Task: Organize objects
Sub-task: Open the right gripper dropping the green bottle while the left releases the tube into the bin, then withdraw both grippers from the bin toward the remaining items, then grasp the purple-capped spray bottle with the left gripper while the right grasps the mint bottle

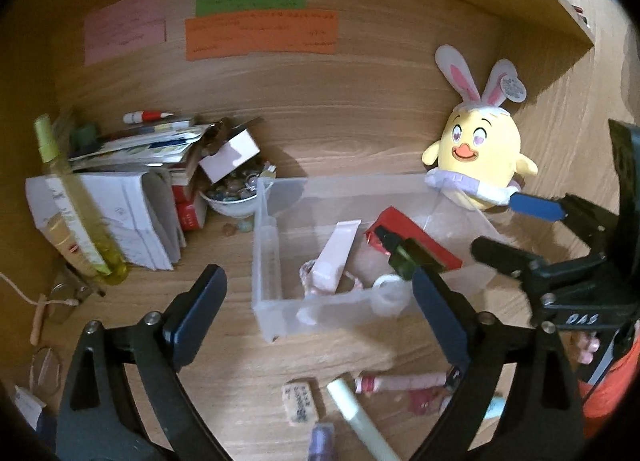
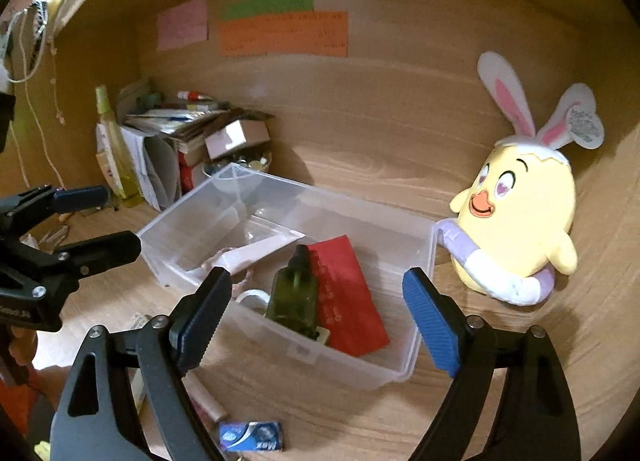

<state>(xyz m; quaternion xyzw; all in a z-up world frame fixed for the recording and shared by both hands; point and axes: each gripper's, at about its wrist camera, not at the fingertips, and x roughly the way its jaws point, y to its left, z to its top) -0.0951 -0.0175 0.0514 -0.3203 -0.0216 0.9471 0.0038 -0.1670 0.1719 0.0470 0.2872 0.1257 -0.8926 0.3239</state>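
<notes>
Both claws were held wide apart and empty: the left claw (image 1: 320,309) before the clear plastic bin (image 1: 276,261) on the wooden surface (image 1: 224,373), the right claw (image 2: 316,317) above it. A flat red packet (image 2: 352,297) and green glass bottle (image 2: 292,297) were contained within.

Background of the desk (image 1: 320,133). A yellow chick plush (image 2: 520,217) with rabbit ears stood against the wooden back panel. Pink (image 1: 124,29), green (image 1: 250,3) and orange (image 1: 260,35) paper notes were stuck on the panel. A stack of books and papers (image 1: 132,165) occupied the left corner, beside a bowl of beads (image 1: 234,191).
</notes>
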